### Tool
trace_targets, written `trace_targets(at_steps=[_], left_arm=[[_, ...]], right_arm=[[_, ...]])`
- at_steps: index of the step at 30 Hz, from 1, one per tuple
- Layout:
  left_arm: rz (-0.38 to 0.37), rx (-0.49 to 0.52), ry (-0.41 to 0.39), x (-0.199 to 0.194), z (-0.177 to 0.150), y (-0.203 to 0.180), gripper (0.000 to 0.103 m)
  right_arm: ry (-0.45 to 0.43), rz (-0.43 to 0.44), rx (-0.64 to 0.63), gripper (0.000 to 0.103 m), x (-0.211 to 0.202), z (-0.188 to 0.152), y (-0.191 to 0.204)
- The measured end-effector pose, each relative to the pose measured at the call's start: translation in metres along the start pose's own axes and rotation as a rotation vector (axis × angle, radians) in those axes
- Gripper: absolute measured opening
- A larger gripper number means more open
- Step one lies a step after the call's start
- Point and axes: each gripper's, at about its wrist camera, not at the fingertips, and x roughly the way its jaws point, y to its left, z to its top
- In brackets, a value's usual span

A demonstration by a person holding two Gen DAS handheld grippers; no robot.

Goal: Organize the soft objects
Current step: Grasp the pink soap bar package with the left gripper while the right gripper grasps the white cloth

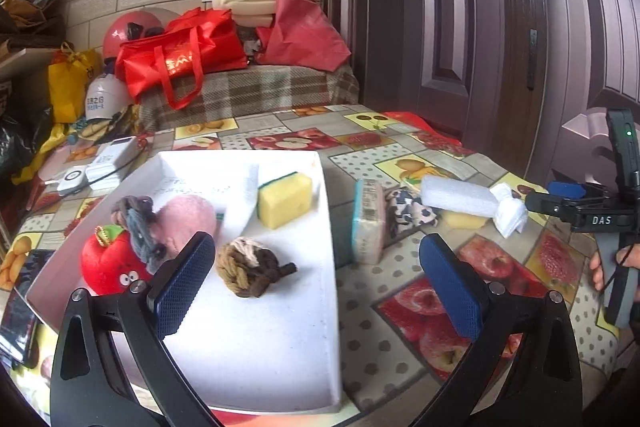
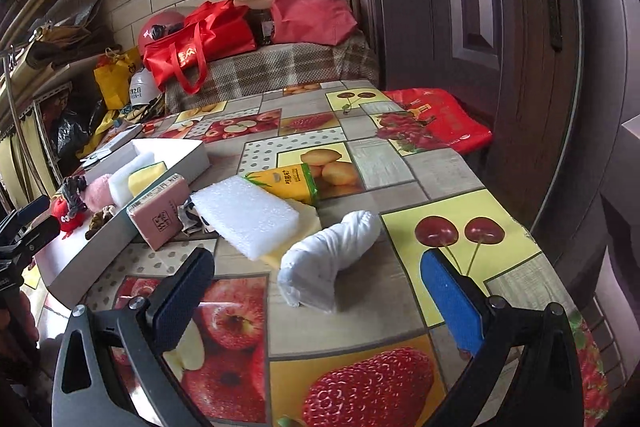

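A white tray (image 1: 280, 355) holds a red plush apple (image 1: 106, 263), a pink plush (image 1: 188, 215), a grey yarn bundle (image 1: 138, 223), a brown rope knot (image 1: 250, 265) and a yellow sponge (image 1: 285, 194). My left gripper (image 1: 316, 287) hangs open above the tray's right rim, empty. On the tablecloth lie a pink tissue pack (image 2: 160, 211), a white foam block (image 2: 246, 215), a yellow tissue pack (image 2: 288, 181) and a rolled white cloth (image 2: 328, 259). My right gripper (image 2: 324, 299) is open just short of the rolled cloth.
The fruit-print tablecloth (image 2: 360, 327) covers a round table. Power banks (image 1: 100, 163) lie behind the tray. Red bags (image 1: 180, 55) and foam rolls sit on a plaid bench at the back. A dark door (image 1: 480, 27) stands to the right, and a red bag (image 2: 444, 119) lies near it.
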Motion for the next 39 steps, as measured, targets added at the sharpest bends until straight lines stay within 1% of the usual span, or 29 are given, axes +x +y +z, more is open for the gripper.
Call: trace_targets(at_steps=[3, 5, 6, 7, 8, 9, 11, 13, 14, 16, 20, 25, 27, 28, 29, 30, 31, 32, 35, 36, 39], left_arm=[[-0.065, 0.030, 0.051, 0.014, 0.003, -0.028, 0.103], [-0.123, 0.041, 0.114, 0.028, 0.004, -0.046, 0.103], [-0.148, 0.044, 0.155, 0.036, 0.004, -0.054, 0.103], [-0.167, 0.047, 0.193, 0.042, 0.002, -0.061, 0.103], [-0.177, 0.050, 0.222, 0.048, 0.001, -0.066, 0.103], [-0.171, 0.057, 0.241, 0.052, 0.001, -0.069, 0.103], [-0.155, 0.030, 0.259, 0.055, 0.001, -0.065, 0.103], [-0.148, -0.032, 0.271, 0.058, -0.001, -0.054, 0.102], [-0.128, -0.044, 0.269, 0.058, -0.001, -0.050, 0.102], [-0.092, -0.038, 0.278, 0.060, -0.001, -0.046, 0.102], [-0.055, -0.022, 0.290, 0.070, 0.002, -0.046, 0.102], [0.000, -0.003, 0.283, 0.095, 0.013, -0.048, 0.102], [0.008, 0.003, 0.292, 0.107, 0.017, -0.050, 0.100], [0.010, 0.005, 0.297, 0.112, 0.019, -0.050, 0.092], [0.011, 0.004, 0.305, 0.117, 0.020, -0.050, 0.073], [0.010, 0.001, 0.321, 0.122, 0.019, -0.050, 0.061], [0.014, -0.002, 0.338, 0.126, 0.020, -0.049, 0.042], [0.002, -0.015, 0.345, 0.127, 0.019, -0.046, 0.028], [-0.028, -0.061, 0.326, 0.121, 0.018, -0.038, 0.026], [-0.032, -0.066, 0.315, 0.118, 0.018, -0.037, 0.026], [-0.048, -0.050, 0.259, 0.104, 0.019, -0.041, 0.026]], right_arm=[[0.078, 0.011, -0.045, 0.103, 0.021, 0.001, 0.002], [0.136, 0.014, -0.076, 0.103, 0.035, 0.001, 0.006], [0.161, 0.022, -0.090, 0.097, 0.040, 0.000, 0.008], [0.186, 0.031, -0.099, 0.076, 0.045, -0.002, 0.009], [0.206, 0.039, -0.100, 0.062, 0.048, -0.003, 0.009], [0.216, 0.046, -0.090, 0.044, 0.049, -0.004, 0.007], [0.211, 0.072, -0.047, 0.042, 0.047, -0.004, -0.002], [0.203, 0.091, 0.001, 0.039, 0.044, -0.004, -0.011], [0.201, 0.098, 0.022, 0.039, 0.044, -0.004, -0.015], [0.195, 0.106, 0.054, 0.039, 0.042, -0.003, -0.020], [0.186, 0.118, 0.074, 0.040, 0.040, -0.002, -0.022], [0.185, 0.120, 0.082, 0.040, 0.041, -0.001, -0.023], [0.190, 0.122, 0.087, 0.040, 0.043, -0.001, -0.024], [0.193, 0.123, 0.090, 0.040, 0.044, -0.001, -0.025], [0.195, 0.124, 0.092, 0.040, 0.044, -0.001, -0.025], [0.196, 0.125, 0.095, 0.040, 0.044, -0.001, -0.026], [0.196, 0.126, 0.096, 0.040, 0.045, -0.001, -0.026], [0.195, 0.125, 0.095, 0.040, 0.045, -0.001, -0.026], [0.182, 0.129, 0.093, 0.039, 0.043, -0.001, -0.026], [0.175, 0.131, 0.089, 0.034, 0.041, -0.001, -0.025], [0.151, 0.130, 0.071, 0.032, 0.038, 0.001, -0.021]])
